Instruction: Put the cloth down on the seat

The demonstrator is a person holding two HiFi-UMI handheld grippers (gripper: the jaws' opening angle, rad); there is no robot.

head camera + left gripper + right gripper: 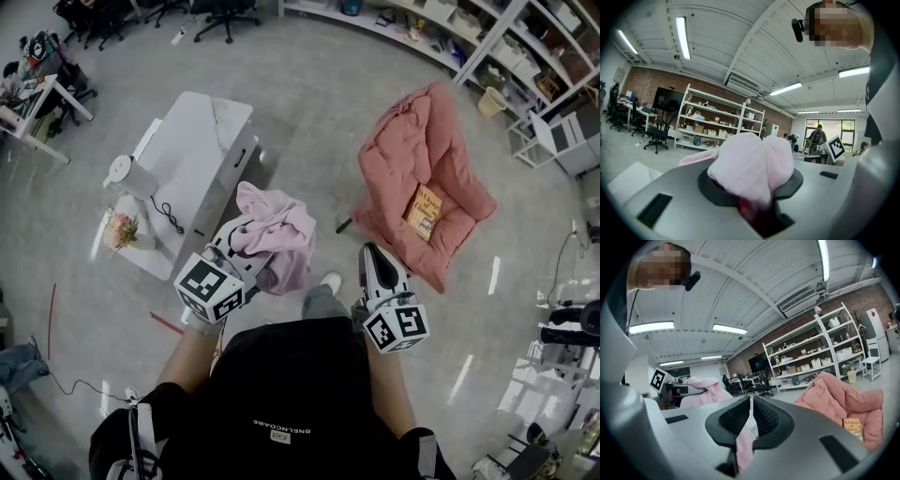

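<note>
A pink cloth (275, 234) hangs bunched from my left gripper (242, 246), whose jaws are shut on it. In the left gripper view the cloth (750, 161) bulges over the left gripper (752, 190) and hides its pads. The seat is a pink cushioned chair (427, 173) to the right, with a yellow book (424, 212) lying on it. My right gripper (373, 255) is held just short of the seat's near edge, apart from the bunched cloth. In the right gripper view the right gripper (750, 416) is shut on a thin pink and white strip (743, 451), with the seat (839, 399) ahead.
A white table (211, 141) stands at the left with a white appliance (130, 174), a black cable and flowers (121, 230). Shelving (487, 42) lines the back right. Office chairs (223, 13) stand at the back. The person's shoe (329, 281) is on the grey floor between the grippers.
</note>
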